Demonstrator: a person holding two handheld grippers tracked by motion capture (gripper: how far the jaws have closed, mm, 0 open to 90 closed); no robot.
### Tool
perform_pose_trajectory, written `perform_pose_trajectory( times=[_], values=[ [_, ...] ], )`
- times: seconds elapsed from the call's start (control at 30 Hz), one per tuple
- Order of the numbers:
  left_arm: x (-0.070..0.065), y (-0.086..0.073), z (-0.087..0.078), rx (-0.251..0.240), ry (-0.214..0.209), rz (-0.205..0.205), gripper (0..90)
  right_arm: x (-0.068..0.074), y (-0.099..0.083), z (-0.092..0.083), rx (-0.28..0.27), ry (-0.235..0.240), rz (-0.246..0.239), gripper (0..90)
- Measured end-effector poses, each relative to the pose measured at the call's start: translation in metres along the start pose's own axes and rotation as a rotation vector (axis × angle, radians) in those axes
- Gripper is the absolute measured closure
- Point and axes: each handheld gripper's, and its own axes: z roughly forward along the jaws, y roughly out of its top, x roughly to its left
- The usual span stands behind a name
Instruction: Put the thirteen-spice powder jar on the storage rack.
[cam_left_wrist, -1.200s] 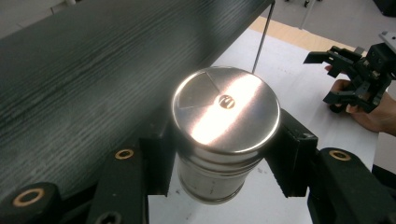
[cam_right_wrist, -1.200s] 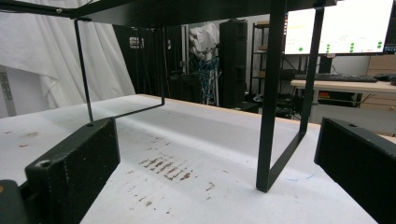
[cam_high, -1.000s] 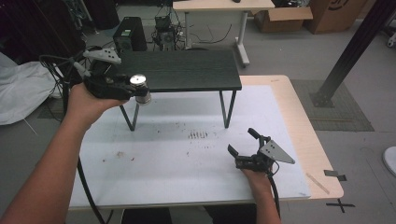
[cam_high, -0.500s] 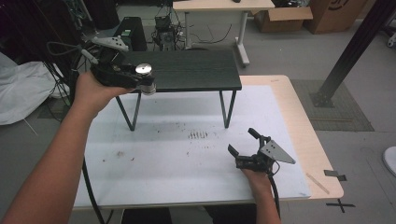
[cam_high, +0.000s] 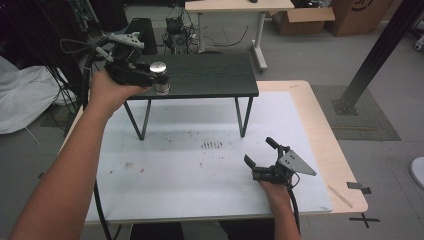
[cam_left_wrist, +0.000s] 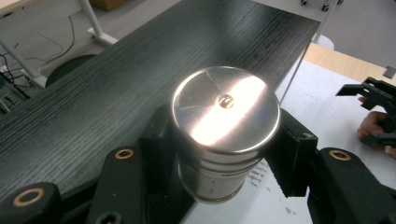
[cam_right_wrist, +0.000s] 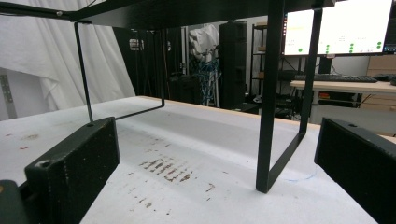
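Jaws of left gripper (cam_left_wrist: 224, 163) clamped on steel canister (cam_left_wrist: 224, 126), right gripper (cam_high: 261, 162) jaws wide apart

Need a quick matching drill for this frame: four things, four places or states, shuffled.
Things:
1. metal canister
2. black shelf
3. right gripper
4. left gripper

Places or states:
A. open, low over the white mat, nothing between its fingers
B. stands on thin legs on the white mat
C. shut on a shiny cylinder at the shelf's front edge
D. clamped between two black fingers, lid up

Pairs: 1-D, 2-B, 3-A, 4-C
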Motion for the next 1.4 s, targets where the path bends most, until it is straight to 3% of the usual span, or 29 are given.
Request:
perform_pose_trajectory(
  times=[0.7,1.07,1.4],
  values=[
    [0.018,0.010,0.027,0.036,0.034,-0.047,49.1,-0.001,0.000,-0.001,-0.009,-0.004,0.012,0.0],
    [0.022,0.006,0.030,0.056,0.047,-0.052,49.0,-0.001,0.000,-0.001,-0.007,-0.004,0.010,0.0],
    [0.023,0.000,0.029,0.029,0.038,-0.064,48.8,-0.001,0.000,-0.001,-0.008,-0.005,0.006,0.0]
  ],
)
